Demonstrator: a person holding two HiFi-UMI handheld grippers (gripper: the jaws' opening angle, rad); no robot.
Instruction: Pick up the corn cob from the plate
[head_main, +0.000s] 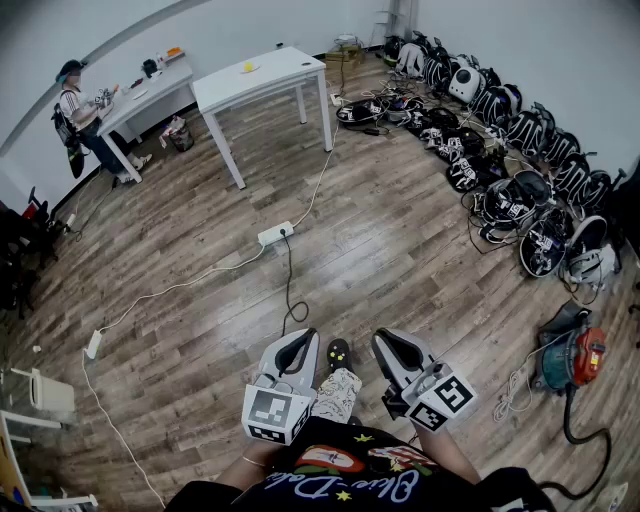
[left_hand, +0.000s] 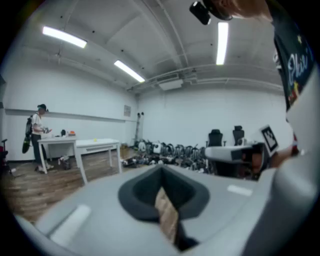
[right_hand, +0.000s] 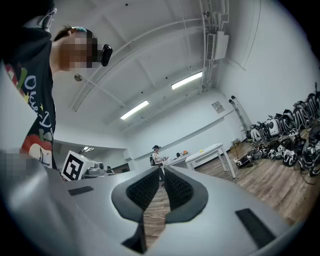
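**Both tools shut and empty, corn far across the room**

I hold both tools low in front of the body, over the wooden floor (head_main: 400, 250), side by side and apart. The left tool (head_main: 306, 334) has its jaws together in the left gripper view (left_hand: 161, 170), with nothing between the pads. The right tool (head_main: 383, 336) is the same in its own view (right_hand: 163, 169): tips touching, only a sliver of floor showing below them, nothing gripped.

The corn cob (head_main: 247, 67) I read as the small yellow spot on the white bench (head_main: 285, 72) at the far end of the room, well apart from both tools. It is too small to confirm its shape or to make out the plate under it. The same yellow spot shows on the bench in the right gripper view (right_hand: 202, 149).

A second bench (head_main: 150, 95) touches the first one's left end, and a person (head_main: 78, 110) stands at it. A power strip (head_main: 275, 234) lies on the floor between me and the benches. Black-and-white gear (head_main: 500, 130) lines the right wall.
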